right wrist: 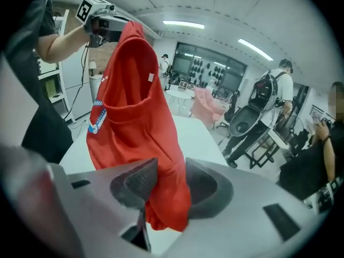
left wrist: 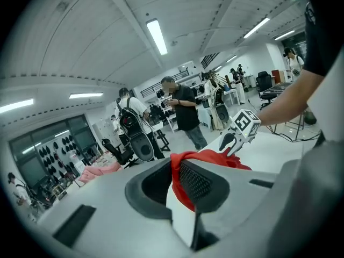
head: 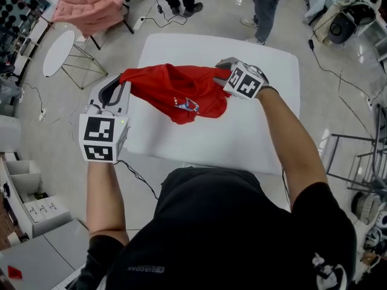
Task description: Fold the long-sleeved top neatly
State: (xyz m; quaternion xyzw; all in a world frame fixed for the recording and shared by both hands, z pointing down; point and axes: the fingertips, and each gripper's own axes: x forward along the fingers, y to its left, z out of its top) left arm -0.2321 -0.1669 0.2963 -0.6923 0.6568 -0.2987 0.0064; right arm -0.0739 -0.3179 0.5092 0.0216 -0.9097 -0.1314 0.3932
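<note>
The red long-sleeved top [head: 175, 89] hangs bunched above the white table [head: 266, 138], stretched between my two grippers. My left gripper [head: 123, 84] is at the table's left edge and is shut on one end of the cloth; in the left gripper view red fabric [left wrist: 185, 195] is pinched between the jaws [left wrist: 180, 179]. My right gripper [head: 221, 75] holds the other end near the table's far middle. A thick bunch of the top [right wrist: 134, 106] fills the right gripper's [right wrist: 166, 187] jaws and rises toward the left gripper [right wrist: 99, 20]. A small printed patch [head: 188, 106] shows on the hanging part.
A pink garment [head: 91, 8] lies on a chair at the far left, with a round white side table [head: 58, 50] beside it. People stand beyond the table's far edge [head: 263, 5]. Cables run over the floor, and a metal rack [head: 363, 162] stands at the right.
</note>
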